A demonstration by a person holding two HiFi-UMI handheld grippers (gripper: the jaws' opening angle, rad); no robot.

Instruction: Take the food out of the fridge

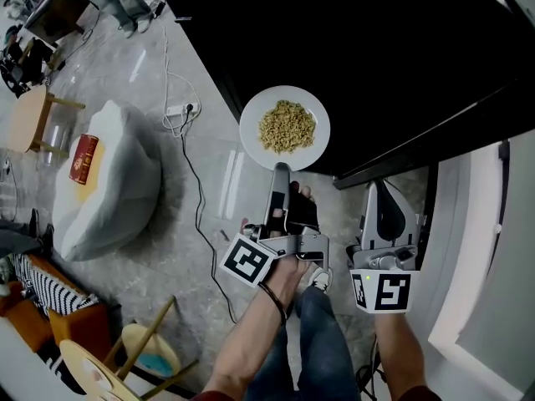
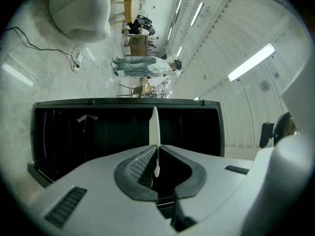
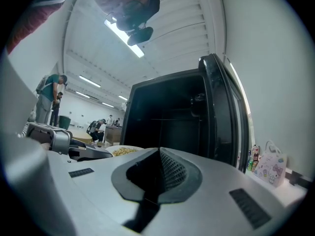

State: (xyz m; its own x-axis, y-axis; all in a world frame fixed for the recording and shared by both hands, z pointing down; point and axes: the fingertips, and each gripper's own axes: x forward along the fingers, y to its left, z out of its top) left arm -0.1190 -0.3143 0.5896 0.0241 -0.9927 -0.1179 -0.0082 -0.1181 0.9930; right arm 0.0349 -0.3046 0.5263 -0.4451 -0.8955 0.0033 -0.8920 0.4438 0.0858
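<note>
Nearest the person, the right gripper [image 1: 383, 187] is hanging beside the left one with its jaws pressed together and nothing between them. The left gripper [image 1: 282, 168] is clamping the near rim of a white plate [image 1: 250, 133], jaws shut thin on its edge, and is holding it level just in front of the fridge [image 1: 351, 48]. The plate is carrying a heap of pale yellow food [image 1: 287, 126]. Beyond it, the fridge interior [image 3: 167, 117] is showing dark, with its door [image 3: 221, 107] open. The food seems to be out already; setting it down is probably what remains.
</note>
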